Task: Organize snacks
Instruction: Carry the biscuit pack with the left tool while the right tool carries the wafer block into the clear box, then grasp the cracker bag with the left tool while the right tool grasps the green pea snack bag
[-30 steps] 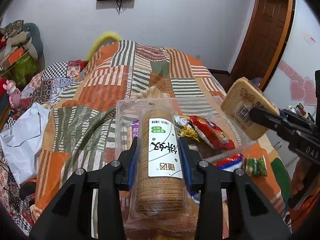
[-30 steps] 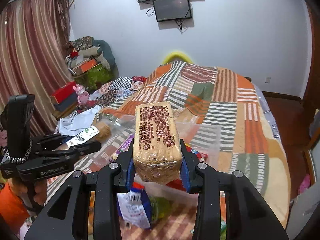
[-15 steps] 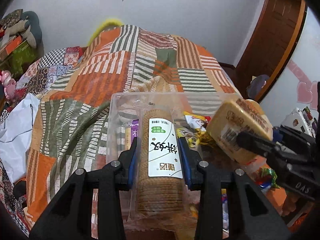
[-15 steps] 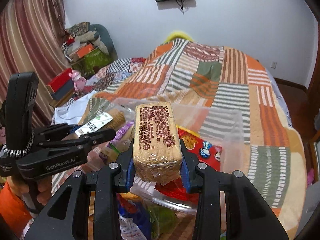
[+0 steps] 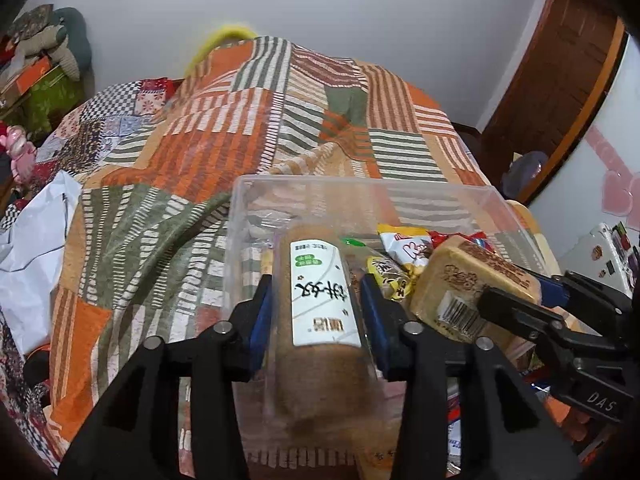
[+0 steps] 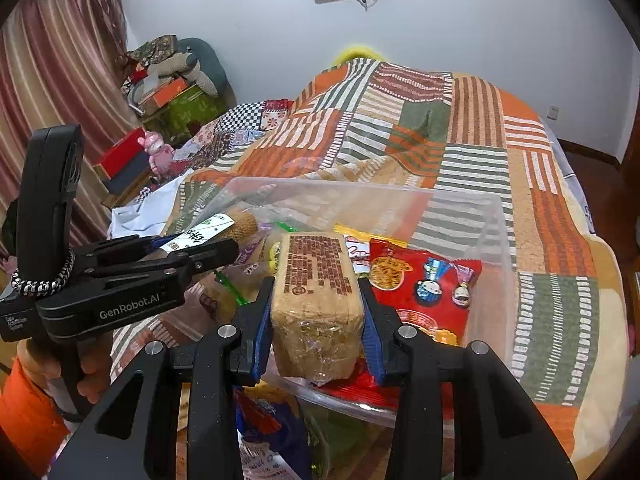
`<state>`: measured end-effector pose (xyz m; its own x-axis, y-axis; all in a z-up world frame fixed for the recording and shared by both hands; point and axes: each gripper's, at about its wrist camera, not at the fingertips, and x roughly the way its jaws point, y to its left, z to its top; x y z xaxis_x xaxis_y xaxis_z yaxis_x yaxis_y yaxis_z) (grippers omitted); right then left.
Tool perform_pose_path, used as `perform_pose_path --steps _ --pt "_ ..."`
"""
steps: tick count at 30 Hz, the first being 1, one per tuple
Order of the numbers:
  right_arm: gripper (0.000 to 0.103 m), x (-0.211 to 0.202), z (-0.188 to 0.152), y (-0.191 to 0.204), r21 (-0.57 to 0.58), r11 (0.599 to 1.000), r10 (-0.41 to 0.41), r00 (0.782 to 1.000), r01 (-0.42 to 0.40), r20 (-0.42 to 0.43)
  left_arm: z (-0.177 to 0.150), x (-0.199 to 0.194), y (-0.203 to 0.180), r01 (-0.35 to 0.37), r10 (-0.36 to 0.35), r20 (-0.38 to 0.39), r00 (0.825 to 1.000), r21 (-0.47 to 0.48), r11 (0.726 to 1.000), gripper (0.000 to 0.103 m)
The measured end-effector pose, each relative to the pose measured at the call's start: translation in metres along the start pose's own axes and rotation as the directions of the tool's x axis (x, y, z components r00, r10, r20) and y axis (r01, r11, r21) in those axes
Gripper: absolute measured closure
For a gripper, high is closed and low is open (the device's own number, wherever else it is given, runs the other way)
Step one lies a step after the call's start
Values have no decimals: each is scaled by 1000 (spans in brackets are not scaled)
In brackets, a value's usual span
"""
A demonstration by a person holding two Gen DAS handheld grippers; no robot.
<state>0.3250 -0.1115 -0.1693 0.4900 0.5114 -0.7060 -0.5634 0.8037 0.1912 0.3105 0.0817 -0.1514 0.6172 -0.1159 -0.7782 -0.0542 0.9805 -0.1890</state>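
My left gripper (image 5: pixel 318 308) is shut on a brown round biscuit roll (image 5: pixel 320 344) with a white label, held over the left part of a clear plastic bin (image 5: pixel 360 188) on the bed. My right gripper (image 6: pixel 316 312) is shut on a tan rectangular biscuit pack (image 6: pixel 316 292), held over the bin's near side; the pack also shows in the left wrist view (image 5: pixel 460 284). The left gripper (image 6: pixel 224 246) with its roll (image 6: pixel 240 222) shows at the left of the right wrist view. A red snack bag (image 6: pixel 424 284) and a yellow-white packet (image 5: pixel 404 244) lie in the bin.
The bin (image 6: pixel 492 232) sits on a striped patchwork blanket (image 5: pixel 240 120). More snack bags (image 6: pixel 272 432) lie in front of the bin below my right gripper. A white bag (image 5: pixel 32 248) lies at the left of the bed. A wooden door (image 5: pixel 560 80) stands at the right.
Both grippers have moved forward and down over the bin with their packs. The tan pack has come close beside the biscuit roll.
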Motion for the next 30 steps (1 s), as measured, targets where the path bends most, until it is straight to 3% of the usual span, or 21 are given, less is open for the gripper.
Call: perform_pose_path --steps 2,5,20,25,30 --pt "66 -7 0 -1 -2 1000 -14 1000 14 14 -1 -5 3 -3 3 10 1000 -14 1000 51" --pt "65 -17 1 -3 -1 1000 -23 999 23 34 -2 -14 2 43 -43 5 999 -17 999 51" --pt "56 -86 -24 -7 -16 994 -101 988 104 114 -33 -89 -24 -9 0 88 996 102 995 49" --pt "52 -105 -40 -16 -15 991 -134 984 136 118 -53 -109 -29 -25 10 109 994 133 991 39" --pt "49 -115 -62 -25 -1 987 -160 983 161 95 -75 -117 -29 -22 12 82 997 128 991 36"
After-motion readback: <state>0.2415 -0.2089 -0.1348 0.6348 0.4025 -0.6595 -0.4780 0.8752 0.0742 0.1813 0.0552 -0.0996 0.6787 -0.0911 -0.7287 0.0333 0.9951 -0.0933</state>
